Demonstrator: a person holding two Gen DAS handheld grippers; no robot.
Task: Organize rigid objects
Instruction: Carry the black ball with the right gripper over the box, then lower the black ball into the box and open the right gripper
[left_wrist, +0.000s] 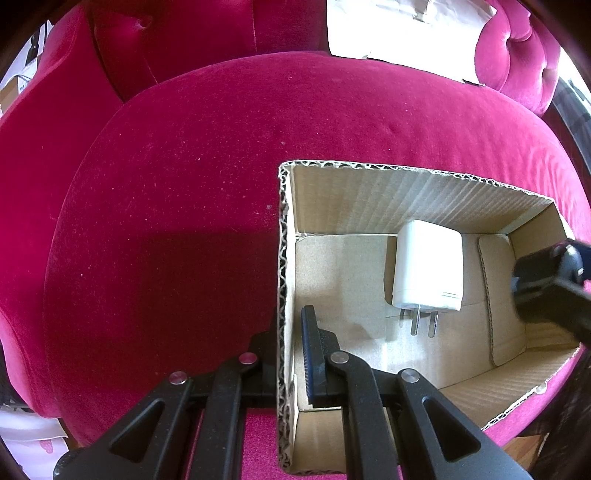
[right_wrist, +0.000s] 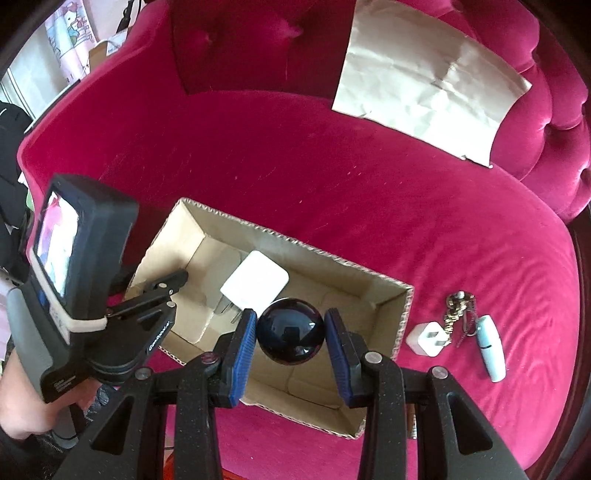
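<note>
Right gripper pinches a black ball above the box; left gripper clamps its wall.

A home living space is showing here, with a deep pink velvet sofa filling most of both views, its button-tufted backrest running along the top and a rounded tufted arm sitting at the upper right. Everyday household bits are lying on the seat at the lower right of the right wrist view: a small white plug adapter, a bunch of keys and a pale blue tube-shaped item. A cartoon-print pink fabric is hanging at the upper left.
</note>
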